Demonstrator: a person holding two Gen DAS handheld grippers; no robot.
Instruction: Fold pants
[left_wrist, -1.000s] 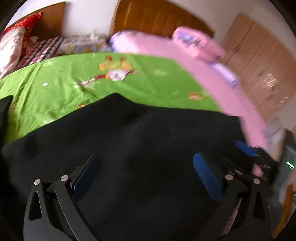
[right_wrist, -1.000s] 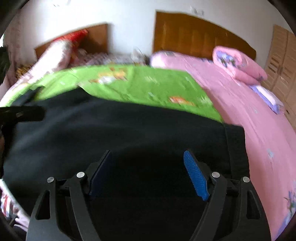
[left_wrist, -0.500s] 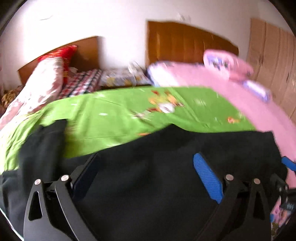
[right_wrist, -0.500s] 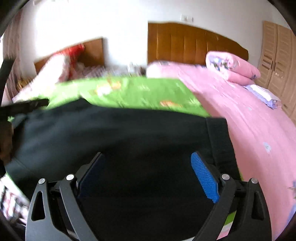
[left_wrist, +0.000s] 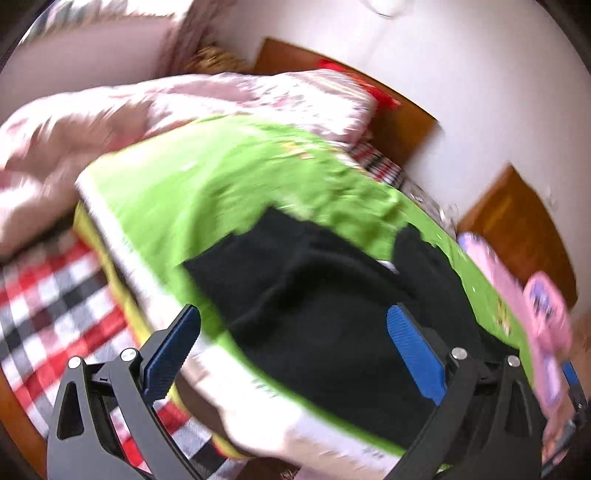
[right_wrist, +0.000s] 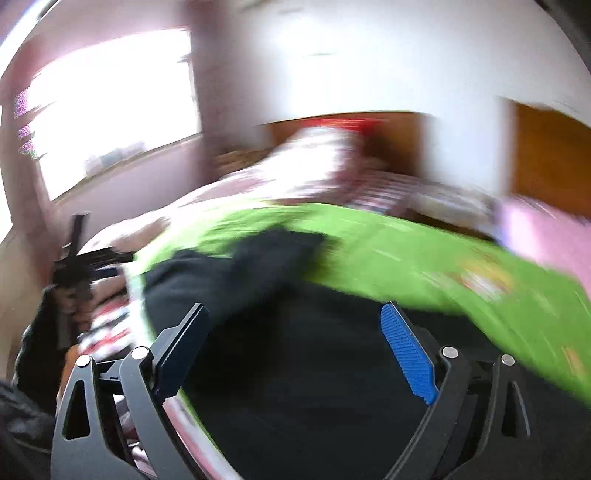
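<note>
Black pants (left_wrist: 325, 317) lie spread on a green sheet (left_wrist: 207, 177), their leg ends bunched toward the sheet's left corner. My left gripper (left_wrist: 291, 332) hovers above that corner, open, with nothing between its blue pads. In the right wrist view, which is heavily blurred, the pants (right_wrist: 295, 350) fill the lower middle and one leg end (right_wrist: 258, 254) curls over the green sheet (right_wrist: 461, 266). My right gripper (right_wrist: 295, 332) stands open over the cloth and holds nothing. The left gripper (right_wrist: 77, 266) shows as a dark shape at the left edge.
A pale floral quilt (left_wrist: 110, 118) is heaped at the far left beside a red checked sheet (left_wrist: 44, 306). Pink bedding (left_wrist: 535, 314) lies to the right. Wooden headboards (left_wrist: 517, 229) stand against the white wall. A bright window (right_wrist: 103, 110) is at the left.
Both views have swung left along the pants, from the waist end by the pink bed to the leg ends at the green sheet's corner. Both grippers stay open and empty.
</note>
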